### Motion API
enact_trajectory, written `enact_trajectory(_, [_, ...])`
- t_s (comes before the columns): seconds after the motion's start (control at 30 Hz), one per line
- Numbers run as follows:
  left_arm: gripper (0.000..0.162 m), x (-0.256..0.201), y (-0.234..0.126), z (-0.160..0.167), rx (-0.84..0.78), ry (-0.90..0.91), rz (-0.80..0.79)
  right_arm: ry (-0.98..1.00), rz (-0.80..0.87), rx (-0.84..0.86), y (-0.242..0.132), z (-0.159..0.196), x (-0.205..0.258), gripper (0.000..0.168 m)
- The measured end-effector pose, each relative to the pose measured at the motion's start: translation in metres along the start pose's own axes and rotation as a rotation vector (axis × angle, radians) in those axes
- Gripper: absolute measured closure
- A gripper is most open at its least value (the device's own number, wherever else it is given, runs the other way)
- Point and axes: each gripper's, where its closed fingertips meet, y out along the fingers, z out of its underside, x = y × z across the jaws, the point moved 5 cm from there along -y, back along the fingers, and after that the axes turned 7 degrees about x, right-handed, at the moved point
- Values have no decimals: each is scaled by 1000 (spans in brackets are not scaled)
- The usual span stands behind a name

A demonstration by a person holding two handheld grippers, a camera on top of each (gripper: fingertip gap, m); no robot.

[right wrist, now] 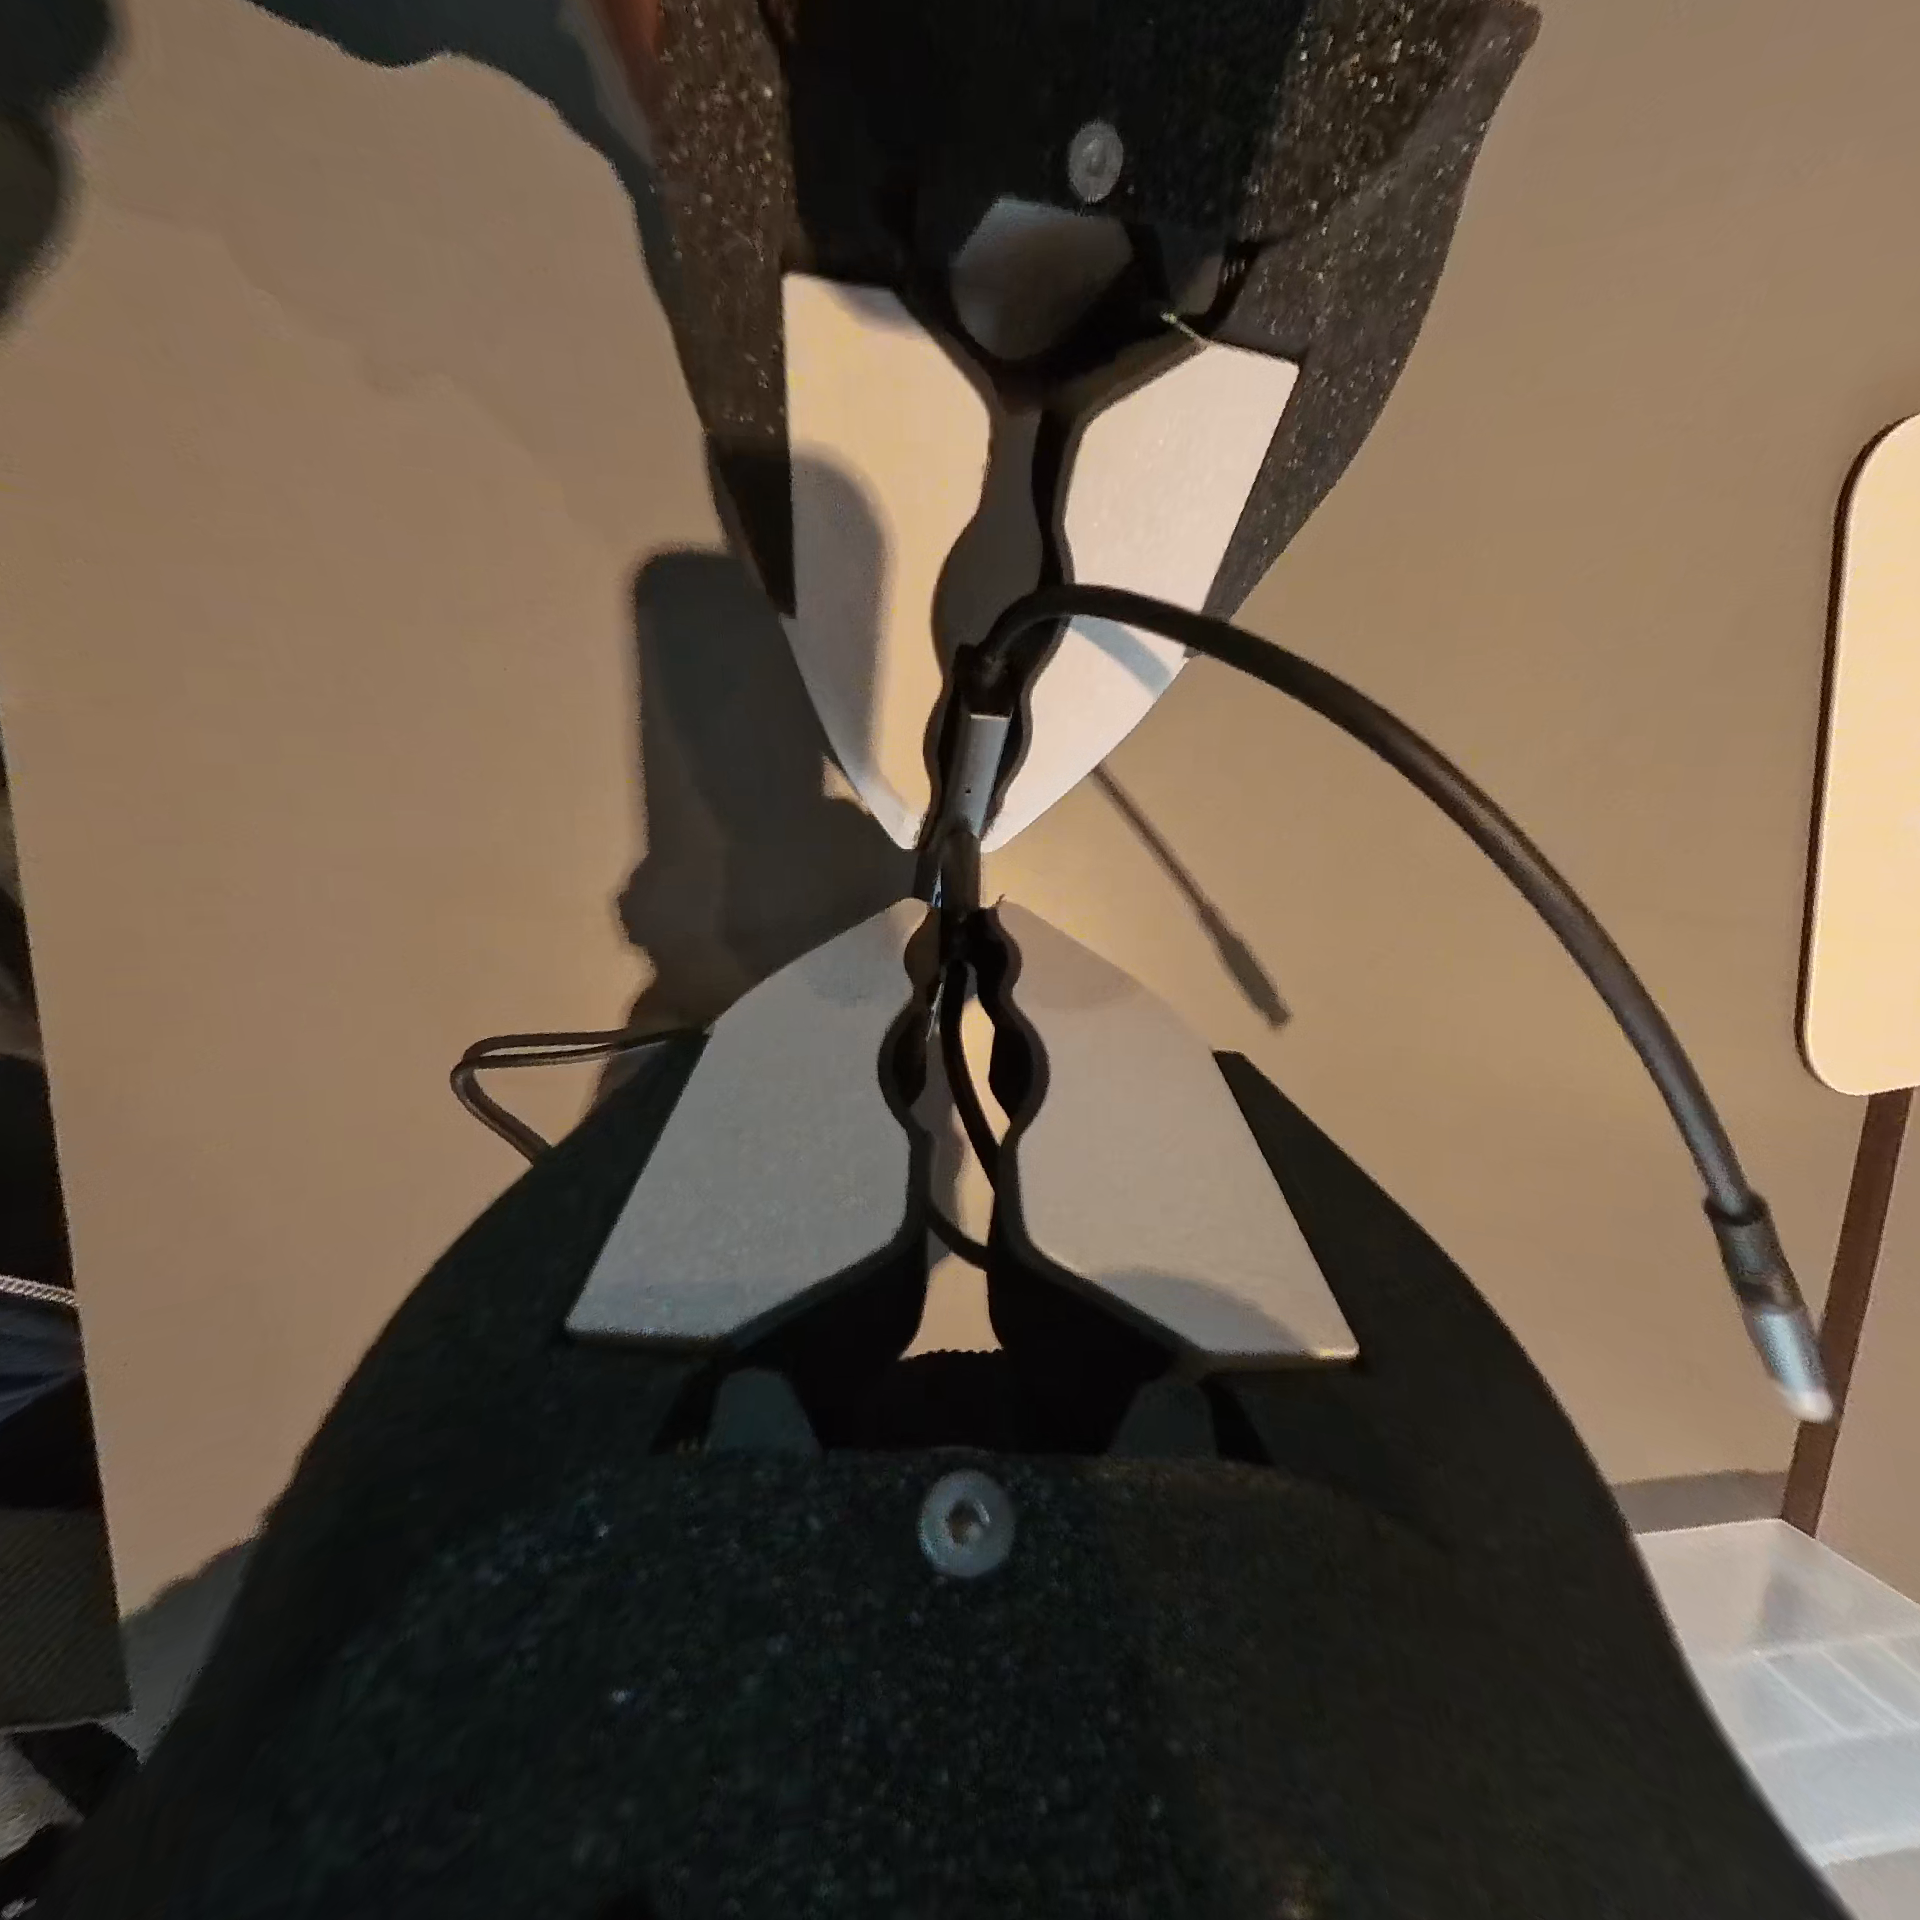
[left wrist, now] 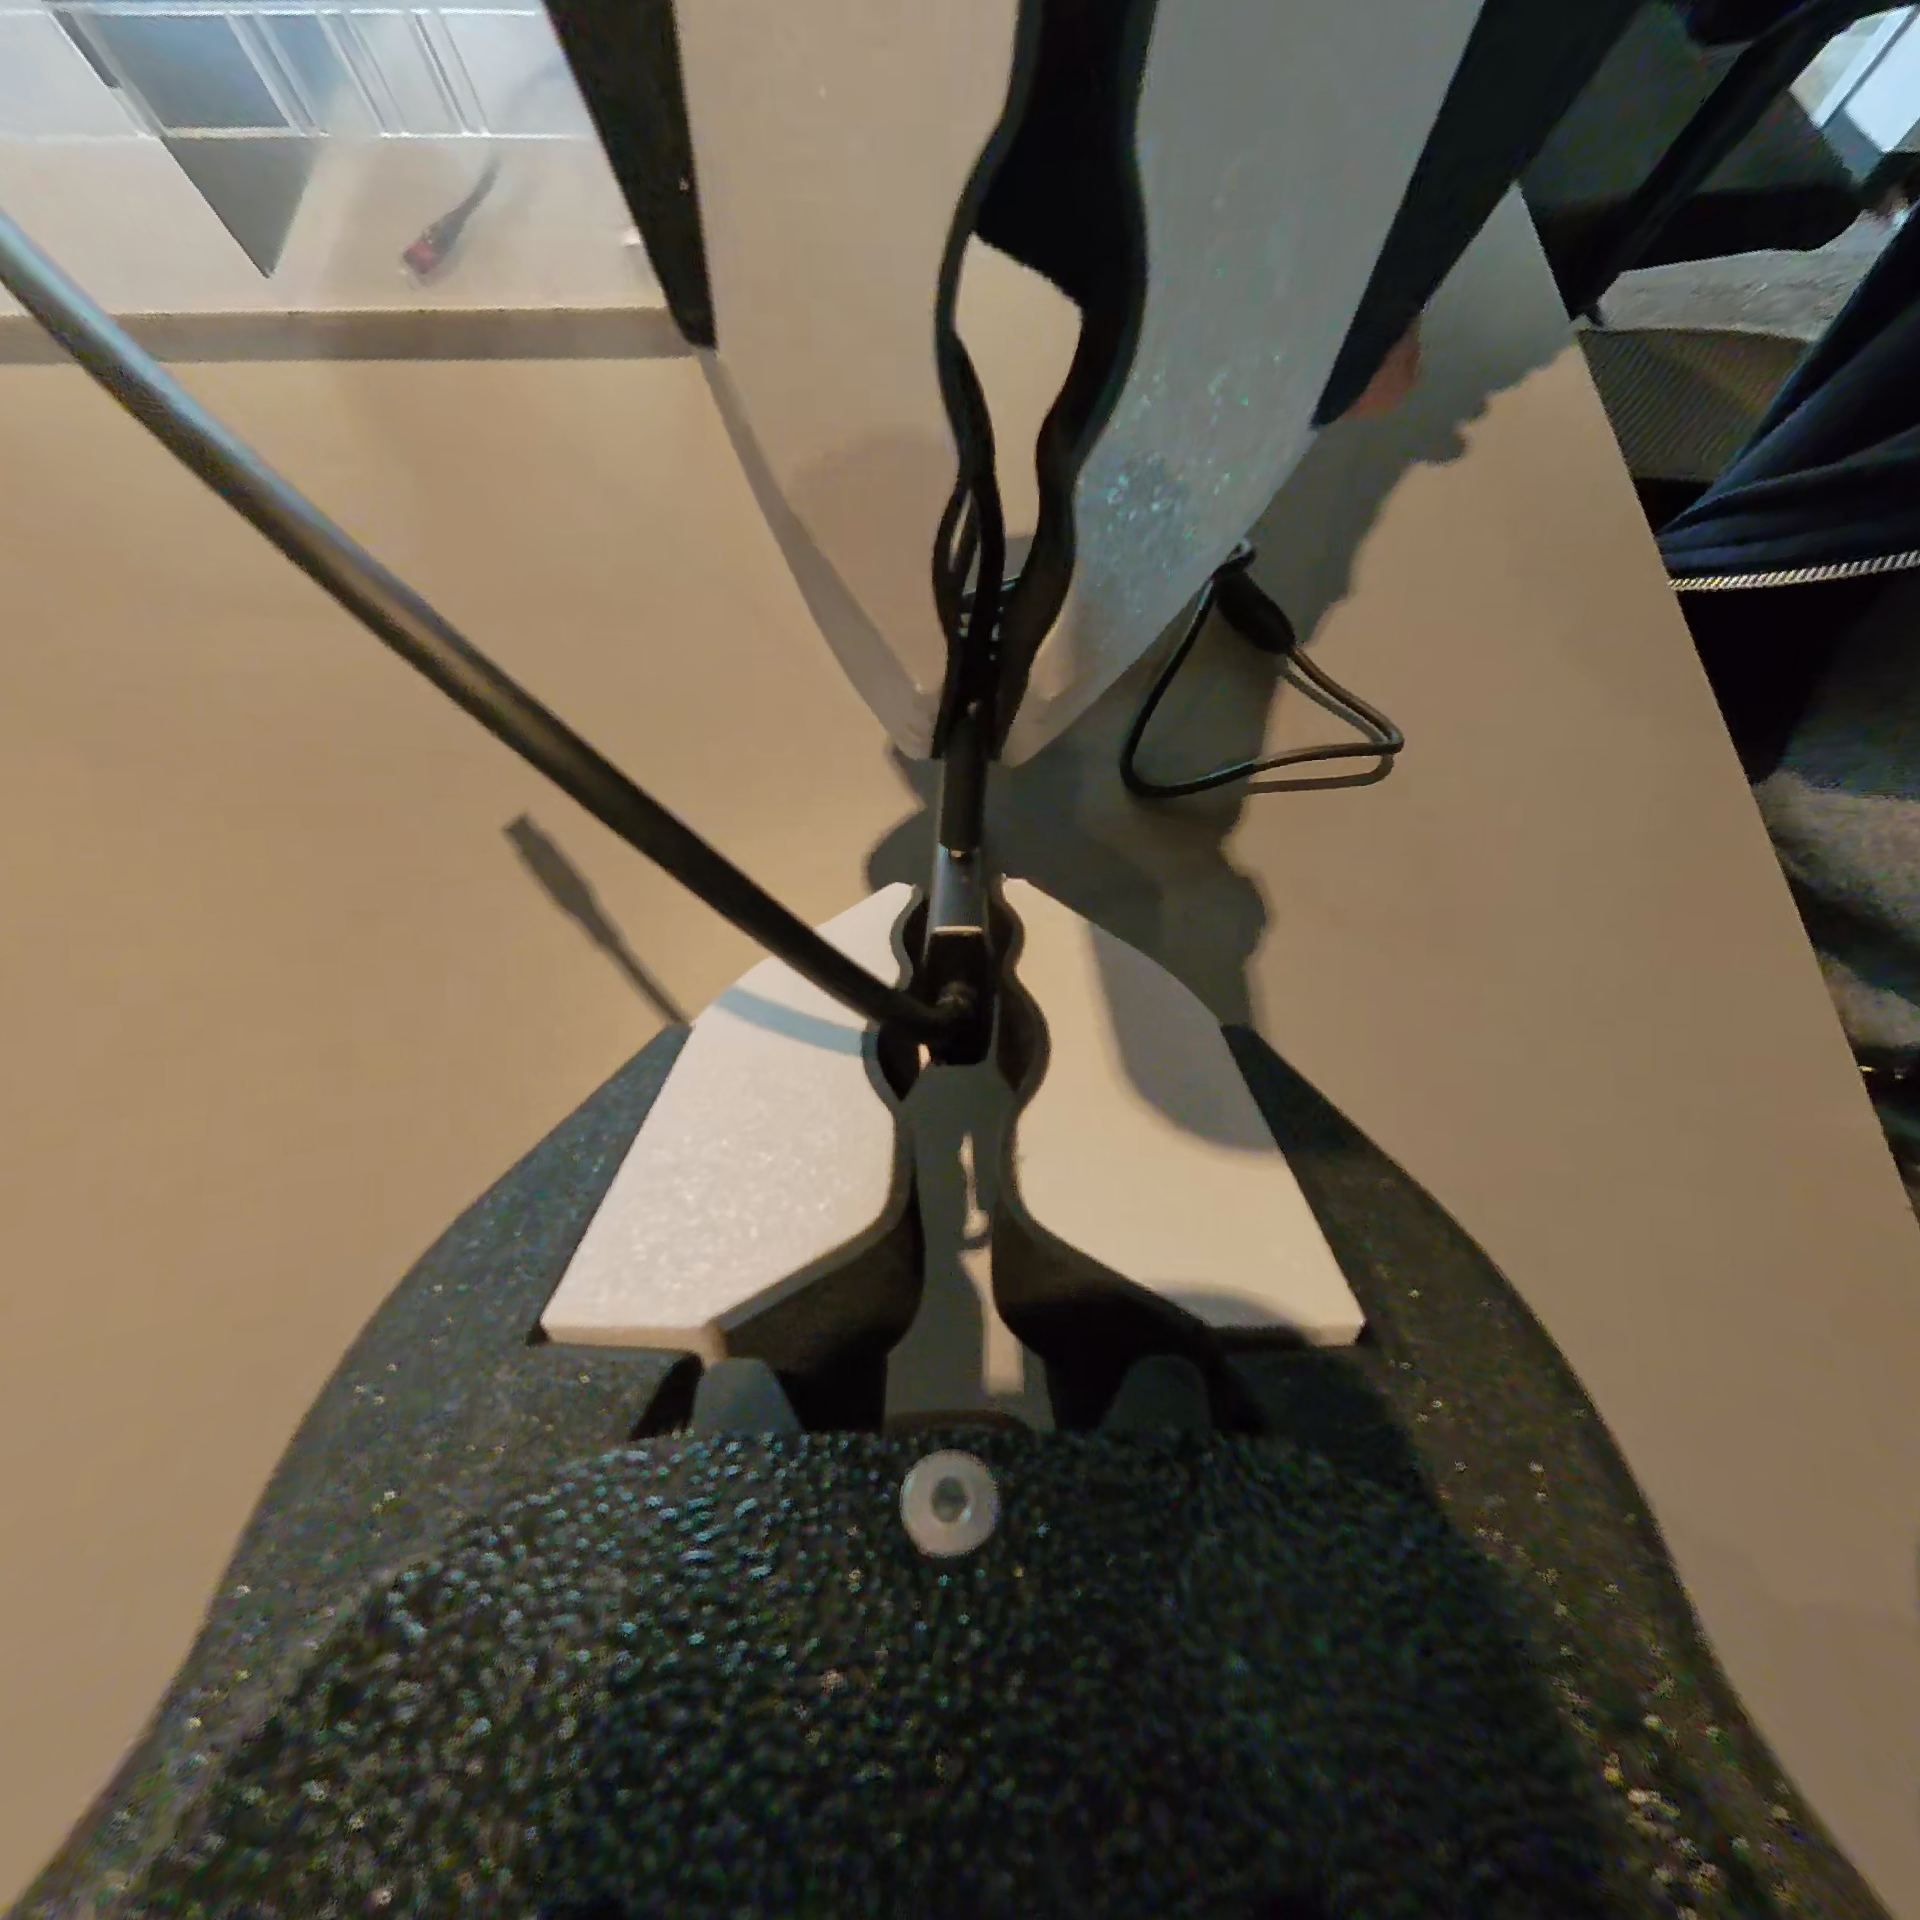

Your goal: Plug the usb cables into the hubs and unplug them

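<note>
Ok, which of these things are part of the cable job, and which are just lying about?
In the job:
left gripper, shut on the plug
thick cable running from that plug
right gripper, shut on the thin cable

Lying about:
chair
red-tipped lead on the far ledge
dark clothing

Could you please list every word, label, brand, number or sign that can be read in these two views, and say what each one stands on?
None: no writing can be read in either view.
The left gripper, the right gripper, the black cable and the tan table carry no visible marks.
A small red and black item lies far off; it is too blurred to tell.
</note>
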Motion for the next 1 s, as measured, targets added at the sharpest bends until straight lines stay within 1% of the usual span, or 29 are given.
enact_trajectory(0.23, [154, 2, -1, 0, -7, 1, -18, -11, -25, 3, 1, -1, -4, 163])
enact_trajectory(0.33, [154, 4, -2, 0, -43, -12, 1, 3, -35, -27, 1, -1, -5, 163])
enact_trajectory(0.47, [154, 4, 1, 0, -30, -6, -16, 14, -44, -42, 3, 2, -6, 163])
enact_trajectory(0.6, [153, 8, -2, -1, -100, -32, -3, 23, -8, -91, 0, 0, -9, 162])
enact_trajectory(0.67, [153, 8, -5, -7, -188, -71, 46, 22, 26, -152, -5, -3, -10, 157])
enact_trajectory(0.73, [153, 13, -6, -4, -196, -93, 24, 32, 106, -217, -12, -4, -14, 136])
enact_trajectory(0.77, [152, 17, -7, -1, -186, -106, -1, 43, 156, -258, -17, -4, -16, 129])
enact_trajectory(0.87, [153, 29, -12, 5, -230, -176, -30, 122, 298, -461, -40, 4, -19, 122])
enact_trajectory(0.93, [153, 36, -17, 7, -268, -222, -59, 201, 369, -616, -57, 17, -16, 122])
enact_trajectory(1.0, [153, 43, -22, 8, -293, -261, -101, 300, 407, -768, -66, 35, -9, 124])
